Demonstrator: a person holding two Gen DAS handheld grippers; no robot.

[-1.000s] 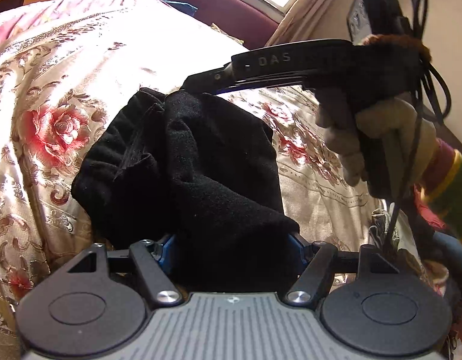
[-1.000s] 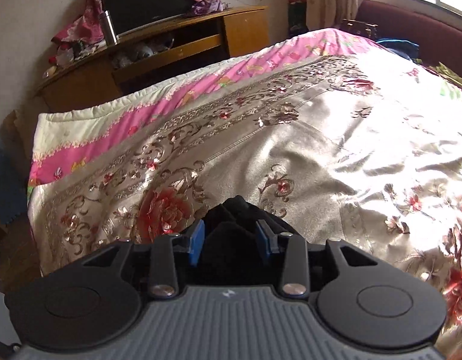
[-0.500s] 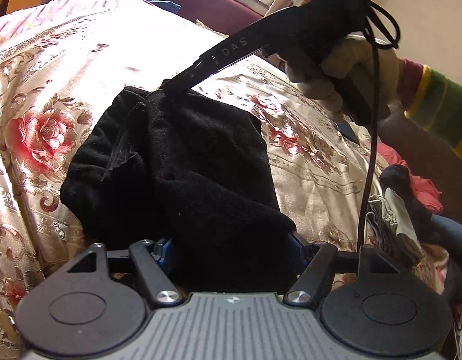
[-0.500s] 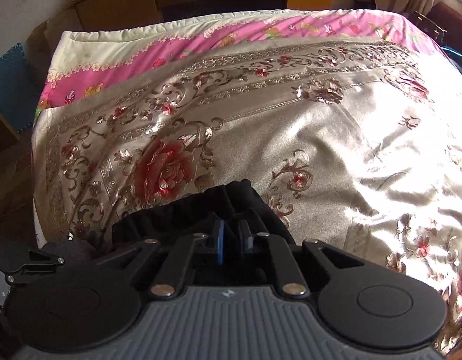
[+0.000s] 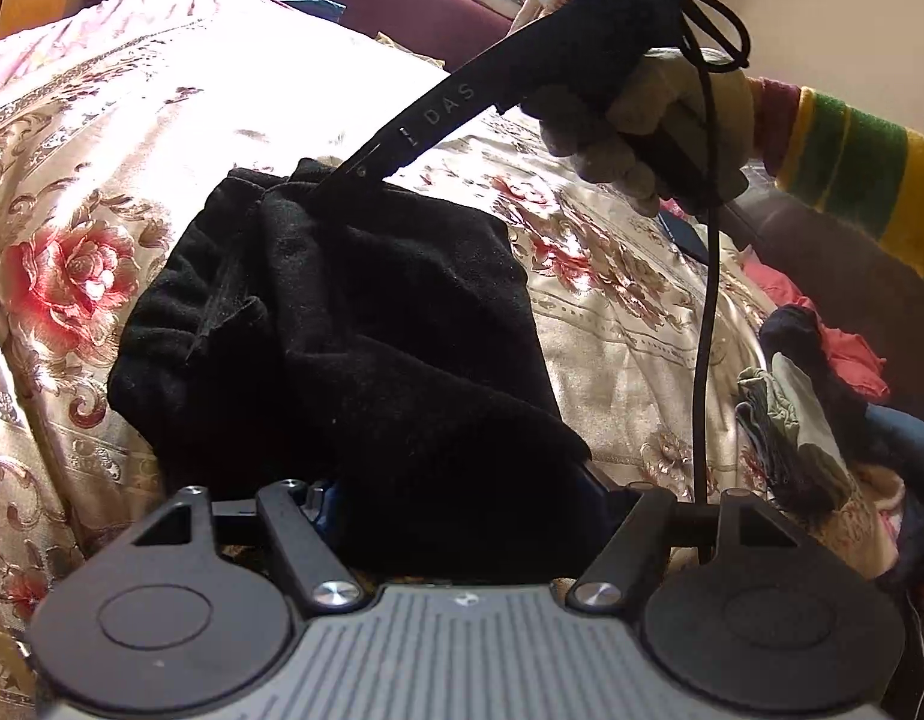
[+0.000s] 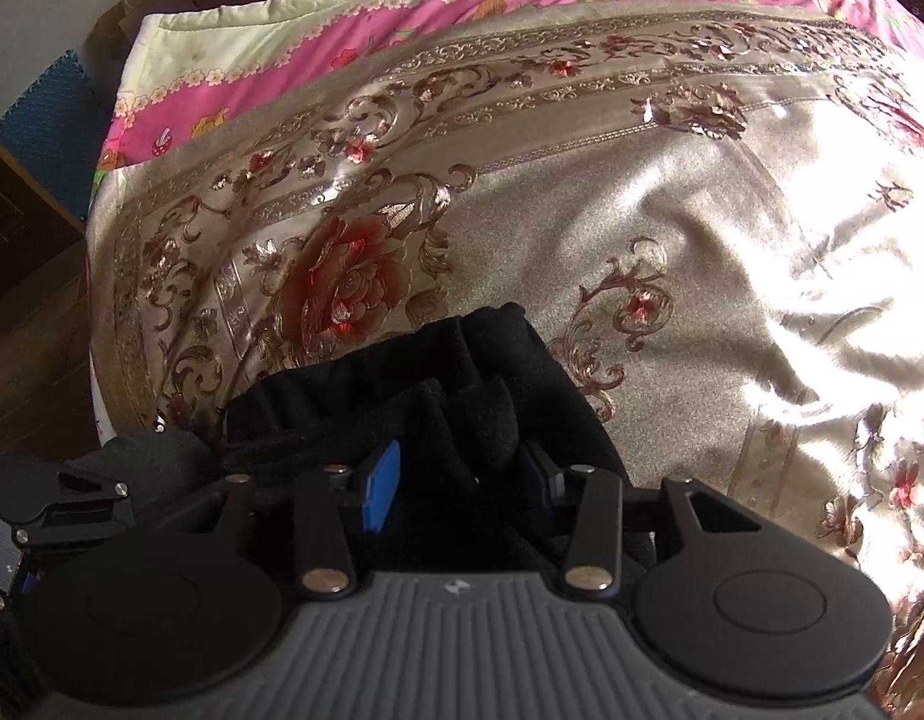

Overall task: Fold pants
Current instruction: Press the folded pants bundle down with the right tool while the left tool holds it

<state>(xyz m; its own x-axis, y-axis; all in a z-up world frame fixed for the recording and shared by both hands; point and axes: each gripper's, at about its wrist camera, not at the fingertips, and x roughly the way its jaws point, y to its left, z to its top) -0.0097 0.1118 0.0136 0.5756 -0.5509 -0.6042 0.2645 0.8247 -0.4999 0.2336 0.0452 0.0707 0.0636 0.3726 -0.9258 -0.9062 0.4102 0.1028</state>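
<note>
Your black pants (image 5: 354, 324) sit bunched in a thick folded heap on the floral bedspread (image 5: 72, 192), near the bed's edge. Your left gripper (image 5: 462, 498) is low at the near end of that heap, and the fabric drapes right over both fingers, filling the gap. I can only glimpse a sliver of blue pad at the left side, so I cannot tell whether those jaws are pinching the cloth or just sitting under it.

Up at the far end, your right gripper (image 5: 342, 180) comes in steeply from the upper right, its tip buried in the top fold of the pants. Your gloved hand (image 5: 642, 126) grips the handle, a black cable (image 5: 702, 324) hanging down from it.

From the right wrist view, your right gripper (image 6: 462, 474) has its jaws apart, blue pads (image 6: 381, 489) standing wide with a ridge of the pants (image 6: 474, 396) rising between them, not squeezed. The bedspread (image 6: 672, 228) spreads out beyond, sunlit on the right, with a pink quilt (image 6: 294, 78) at the far edge.

A pile of other clothes (image 5: 810, 420) lies off to the right of the bed.
</note>
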